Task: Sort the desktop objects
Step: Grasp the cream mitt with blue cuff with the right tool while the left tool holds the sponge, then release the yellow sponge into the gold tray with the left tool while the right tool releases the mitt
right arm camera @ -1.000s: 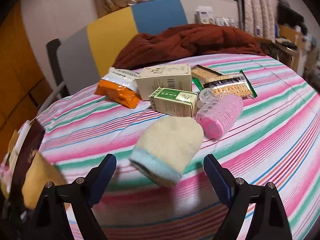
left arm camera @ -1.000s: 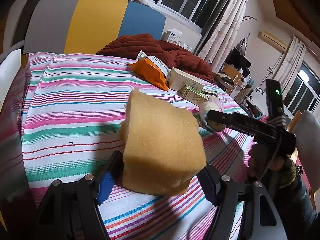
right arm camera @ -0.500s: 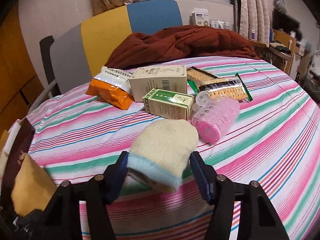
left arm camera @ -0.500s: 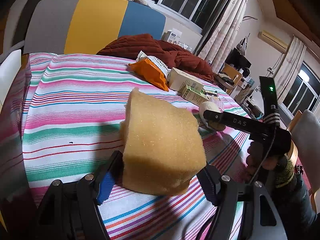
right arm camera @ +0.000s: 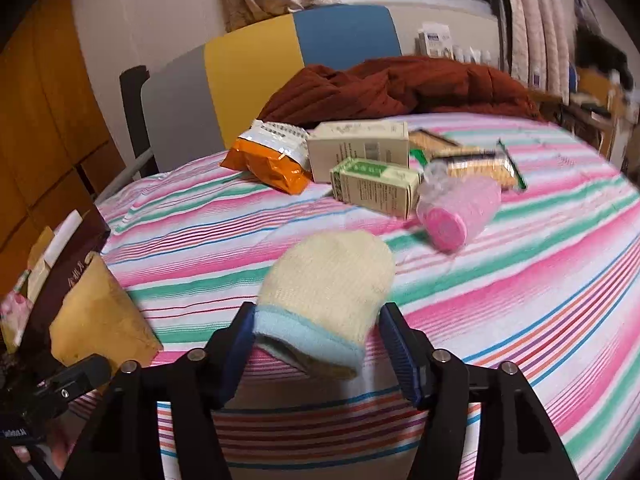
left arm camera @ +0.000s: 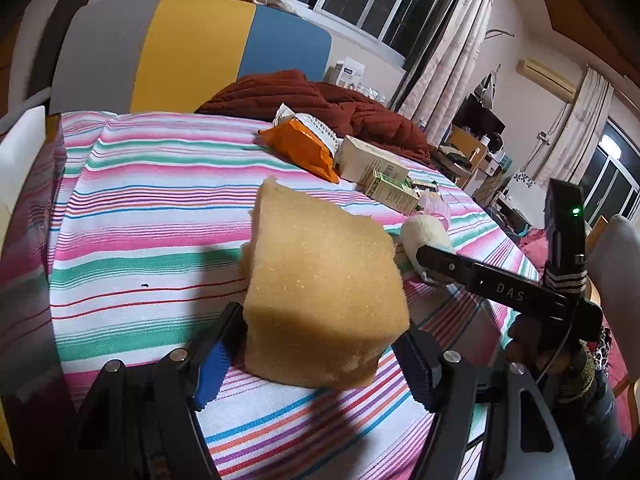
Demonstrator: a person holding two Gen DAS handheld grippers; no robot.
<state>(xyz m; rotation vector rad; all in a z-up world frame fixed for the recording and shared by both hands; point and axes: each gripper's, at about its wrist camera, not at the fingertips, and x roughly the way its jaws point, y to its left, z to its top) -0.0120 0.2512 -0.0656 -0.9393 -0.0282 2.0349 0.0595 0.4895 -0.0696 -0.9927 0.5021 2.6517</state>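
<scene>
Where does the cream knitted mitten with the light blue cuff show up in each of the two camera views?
Left wrist view: the mitten sits right of centre, just beyond the yellow sponge, at the tip of the right gripper.
Right wrist view: the mitten is at lower centre, between the right gripper's fingers.
Shared landmark: the orange snack bag.

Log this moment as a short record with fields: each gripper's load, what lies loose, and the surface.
left gripper: shut on the yellow sponge block
right gripper: shut on the cream bath mitt at its blue cuff
loose items: orange snack bag, beige carton, green box, pink roll, cracker packs
surface: striped tablecloth
behind: rust-red blanket
</scene>
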